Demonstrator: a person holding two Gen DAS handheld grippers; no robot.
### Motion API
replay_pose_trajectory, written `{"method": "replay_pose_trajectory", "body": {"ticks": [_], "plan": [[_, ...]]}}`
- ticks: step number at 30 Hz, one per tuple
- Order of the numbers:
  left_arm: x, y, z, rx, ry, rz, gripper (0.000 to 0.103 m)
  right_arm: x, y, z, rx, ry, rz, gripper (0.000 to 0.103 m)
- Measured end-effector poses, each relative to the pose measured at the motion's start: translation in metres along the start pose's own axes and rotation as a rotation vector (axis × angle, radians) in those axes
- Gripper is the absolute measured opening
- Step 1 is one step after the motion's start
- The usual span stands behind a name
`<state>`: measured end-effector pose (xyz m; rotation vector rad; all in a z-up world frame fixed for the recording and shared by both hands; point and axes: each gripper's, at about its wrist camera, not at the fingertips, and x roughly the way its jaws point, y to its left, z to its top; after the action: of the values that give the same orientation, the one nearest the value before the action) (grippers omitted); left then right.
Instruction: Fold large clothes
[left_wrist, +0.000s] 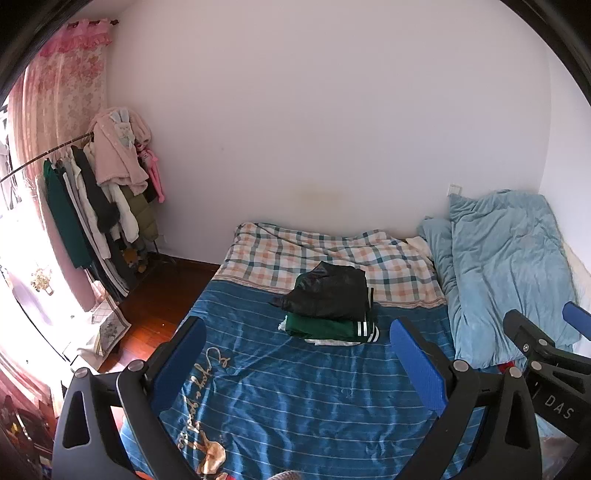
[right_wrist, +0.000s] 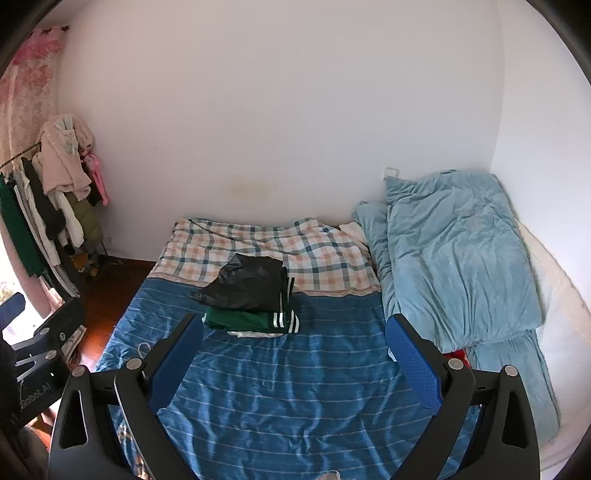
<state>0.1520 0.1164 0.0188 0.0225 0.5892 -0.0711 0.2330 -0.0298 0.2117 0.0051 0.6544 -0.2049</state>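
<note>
A stack of folded clothes lies on the bed: a black shiny garment (left_wrist: 328, 291) on top, a green one with white stripes (left_wrist: 332, 328) under it, something white at the bottom. The stack also shows in the right wrist view (right_wrist: 247, 288). My left gripper (left_wrist: 295, 354) is open and empty, held above the blue striped bedspread (left_wrist: 295, 406), short of the stack. My right gripper (right_wrist: 295, 350) is open and empty, also above the bedspread (right_wrist: 295, 398). The right gripper also shows at the right edge of the left wrist view (left_wrist: 546, 332).
A checked blanket (left_wrist: 317, 254) covers the far end of the bed. A light blue duvet (left_wrist: 506, 266) is piled along the right side. A clothes rack (left_wrist: 103, 206) with hanging garments stands at the left by a pink curtain (left_wrist: 55, 92). Wooden floor (left_wrist: 155, 306) lies left of the bed.
</note>
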Motion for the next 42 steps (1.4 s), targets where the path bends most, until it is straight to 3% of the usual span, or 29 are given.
{"method": "replay_pose_trajectory", "body": {"ticks": [42], "plan": [[-0.005, 0.008, 0.013, 0.006, -0.007, 0.010, 0.102, -0.004, 0.009, 0.000, -0.003, 0.002, 0.020, 0.101]]}}
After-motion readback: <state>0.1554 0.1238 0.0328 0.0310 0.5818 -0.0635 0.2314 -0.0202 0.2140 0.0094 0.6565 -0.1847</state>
